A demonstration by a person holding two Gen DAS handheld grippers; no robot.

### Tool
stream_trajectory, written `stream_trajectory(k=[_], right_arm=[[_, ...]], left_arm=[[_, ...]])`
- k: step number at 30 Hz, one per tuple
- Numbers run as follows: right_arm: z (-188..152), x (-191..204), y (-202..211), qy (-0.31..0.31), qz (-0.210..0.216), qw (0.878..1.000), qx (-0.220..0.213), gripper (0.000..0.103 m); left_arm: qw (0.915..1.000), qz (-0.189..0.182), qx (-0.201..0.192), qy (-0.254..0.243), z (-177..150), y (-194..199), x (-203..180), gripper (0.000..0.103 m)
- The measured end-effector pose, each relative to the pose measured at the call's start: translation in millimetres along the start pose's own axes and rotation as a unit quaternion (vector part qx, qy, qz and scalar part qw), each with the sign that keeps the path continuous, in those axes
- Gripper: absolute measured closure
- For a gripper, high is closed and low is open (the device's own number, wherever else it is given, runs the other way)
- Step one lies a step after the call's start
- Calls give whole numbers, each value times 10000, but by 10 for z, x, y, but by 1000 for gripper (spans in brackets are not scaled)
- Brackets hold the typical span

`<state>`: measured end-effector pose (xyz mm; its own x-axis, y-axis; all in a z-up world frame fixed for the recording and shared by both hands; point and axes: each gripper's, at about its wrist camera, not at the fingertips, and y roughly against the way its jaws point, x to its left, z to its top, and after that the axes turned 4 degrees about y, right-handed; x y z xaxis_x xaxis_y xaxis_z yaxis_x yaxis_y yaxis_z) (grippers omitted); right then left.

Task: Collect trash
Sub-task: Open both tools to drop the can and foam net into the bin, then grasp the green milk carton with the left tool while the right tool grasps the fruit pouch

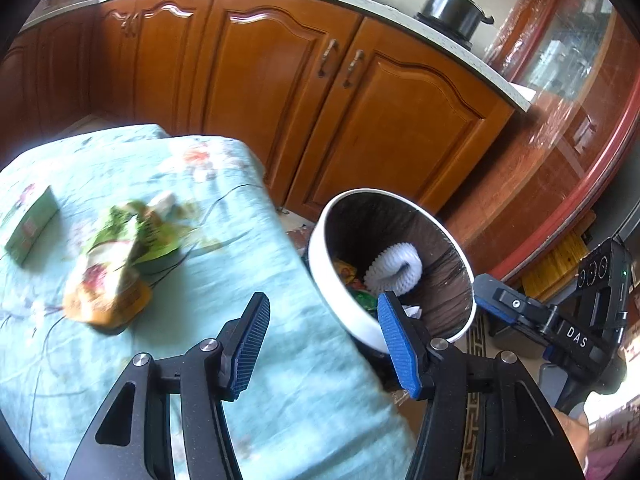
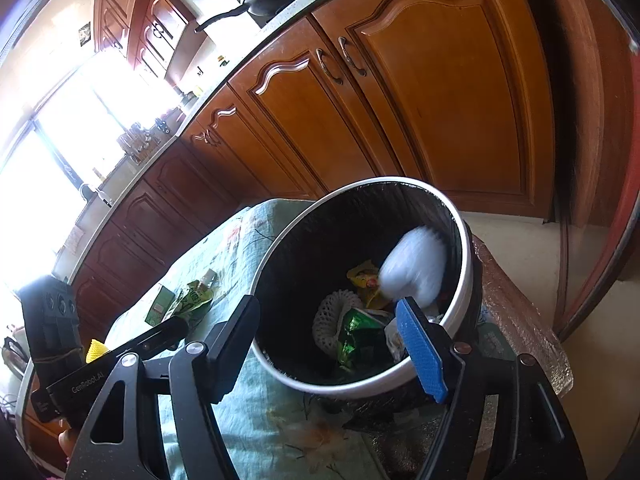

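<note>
Right gripper (image 2: 332, 340) over bin (image 2: 466, 280), fingers spread, nothing between; white foam net (image 2: 414, 268) blurred inside bin, apparently just dropped. Drop step looks done.
Left gripper (image 1: 320, 340) fingers spread, empty, over table edge beside bin.
Next: reach wrappers (image 1: 116, 264) mid-table, green box (image 1: 30, 226) at left edge.
Writing: "DAS", "GenRobot.AI" on grippers; wrapper print unreadable.

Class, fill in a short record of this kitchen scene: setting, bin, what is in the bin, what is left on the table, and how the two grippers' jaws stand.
setting: table with floral cloth, wooden cabinets behind
bin: white-rimmed bin beside table
in bin: white foam net, green wrapper, yellow wrapper
on table: snack bags, green box
left gripper: jaws open, empty
right gripper: jaws open, empty
</note>
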<state>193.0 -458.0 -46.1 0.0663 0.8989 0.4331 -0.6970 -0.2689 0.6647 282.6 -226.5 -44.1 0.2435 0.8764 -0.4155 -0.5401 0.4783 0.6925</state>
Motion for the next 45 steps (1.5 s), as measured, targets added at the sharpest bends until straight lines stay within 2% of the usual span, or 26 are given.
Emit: stream_trajectory(k=[3,10,17,24,34,45], right_arm=[[-79,83,18,-42,45,10000,-31,28],[-264,456,-78,26,288,9996,-4,14],[-426,858,-393,181,606,9975,321,13],[-542,1254,-676,430,684,9953,543,13],[-505,1561,-1043,231,915,9921,830,13],[-400,1781,-1360,309,927,9905,967,13]], left_arm=[[9999,60,-57,116,-94,175,154,47],[9987,328,-232,326,-292,642,582,46],[9947,684,-352,679,-432,1002,1060,45],[9898,1003,-406,927,-444,1236,1463,40],[9862,1304,-402,939,-296,1237,1778,35],[9841,1628,-320,631,143,851,2007,31]])
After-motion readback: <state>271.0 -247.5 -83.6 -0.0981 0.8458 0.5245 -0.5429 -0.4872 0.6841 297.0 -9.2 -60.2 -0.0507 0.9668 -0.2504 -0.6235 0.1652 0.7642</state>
